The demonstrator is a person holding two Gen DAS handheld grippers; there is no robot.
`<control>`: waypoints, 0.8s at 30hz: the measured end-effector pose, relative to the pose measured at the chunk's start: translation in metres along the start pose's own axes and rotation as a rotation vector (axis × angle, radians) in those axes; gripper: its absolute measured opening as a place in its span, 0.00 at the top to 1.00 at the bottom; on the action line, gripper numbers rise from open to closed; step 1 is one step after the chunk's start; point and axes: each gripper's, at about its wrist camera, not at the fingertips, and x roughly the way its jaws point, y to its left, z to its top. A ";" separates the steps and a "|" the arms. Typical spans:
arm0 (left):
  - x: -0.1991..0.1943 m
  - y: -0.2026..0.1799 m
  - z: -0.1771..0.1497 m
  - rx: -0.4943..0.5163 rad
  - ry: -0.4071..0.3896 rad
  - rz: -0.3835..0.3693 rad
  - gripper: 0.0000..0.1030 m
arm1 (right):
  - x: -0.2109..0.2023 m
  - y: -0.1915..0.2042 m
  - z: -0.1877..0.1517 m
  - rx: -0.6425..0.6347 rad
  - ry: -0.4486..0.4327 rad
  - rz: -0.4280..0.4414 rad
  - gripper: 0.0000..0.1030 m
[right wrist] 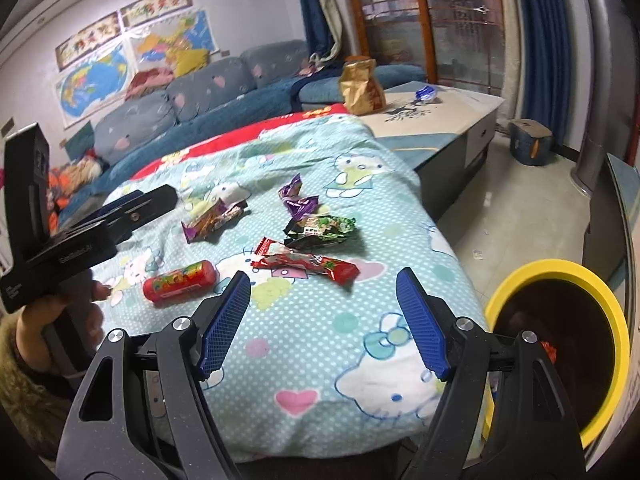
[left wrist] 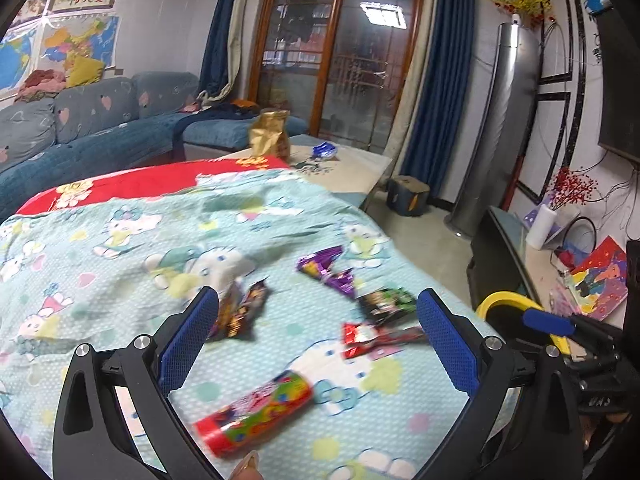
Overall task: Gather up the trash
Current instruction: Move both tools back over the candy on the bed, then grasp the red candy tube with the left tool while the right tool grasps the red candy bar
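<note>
Several snack wrappers lie on a table under a light-blue cartoon blanket [right wrist: 360,184]. They are a red tube [right wrist: 180,286], a red wrapper [right wrist: 304,262], a green-black wrapper [right wrist: 320,230], a purple wrapper [right wrist: 298,200] and a brown-orange wrapper [right wrist: 212,220]. My right gripper [right wrist: 323,276] is open and empty, just short of the red wrapper. My left gripper [left wrist: 316,296] is open and empty too, above the red tube [left wrist: 256,412], with the red wrapper [left wrist: 380,338] between its fingers farther off. A yellow-rimmed bin [right wrist: 552,270] stands on the floor to the right.
A gold paper bag [right wrist: 360,88] and a blue wrapper [right wrist: 426,94] sit on the bare far end of the table [right wrist: 460,108]. A blue sofa [right wrist: 208,96] runs behind, a dark TV cabinet [left wrist: 496,256] stands right, and a stool [right wrist: 530,142] is on the floor.
</note>
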 end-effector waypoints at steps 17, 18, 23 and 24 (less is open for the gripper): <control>0.029 0.035 -0.043 0.061 0.246 -0.055 0.07 | 0.084 0.008 0.011 -0.161 0.182 -0.042 0.35; 0.031 0.036 -0.045 0.064 0.255 -0.056 0.07 | 0.088 0.008 0.011 -0.165 0.190 -0.045 0.36; 0.037 0.037 -0.054 0.070 0.299 -0.063 0.07 | 0.106 0.010 0.012 -0.196 0.229 -0.036 0.46; 0.038 0.037 -0.056 0.072 0.306 -0.067 0.08 | 0.108 0.011 0.011 -0.202 0.237 -0.031 0.52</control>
